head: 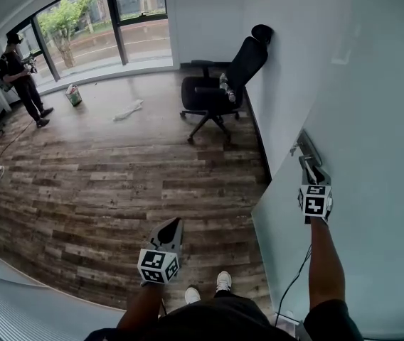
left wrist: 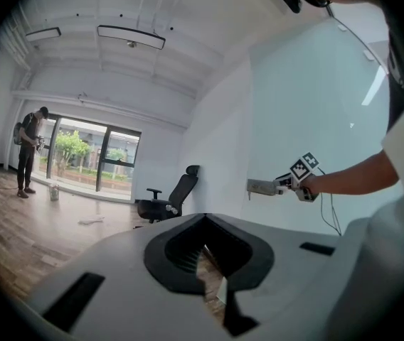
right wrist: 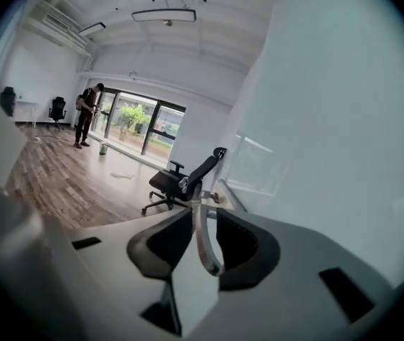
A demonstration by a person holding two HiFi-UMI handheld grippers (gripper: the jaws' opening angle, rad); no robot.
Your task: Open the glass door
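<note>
Far to the left of the door handle (head: 305, 146), one other person (head: 20, 77) stands by the windows. Closer to the handle, though still well apart from it on its left, hangs the left gripper (head: 174, 225), with its jaws together on nothing (the idle one of the two). One office chair (head: 220, 84) sits beyond the handle, up and to its left.

The single handle is a slim silver lever on the one glass door (head: 373, 119), and its long axis lies level along the door's face. The right gripper (head: 309, 165) is right at the handle and points along that axis. Its jaws stand wide apart with the lever between them, and neither pad visibly presses on it. The right hand is much the nearer, so I judge the next move needs those jaws to close across the lever.
</note>
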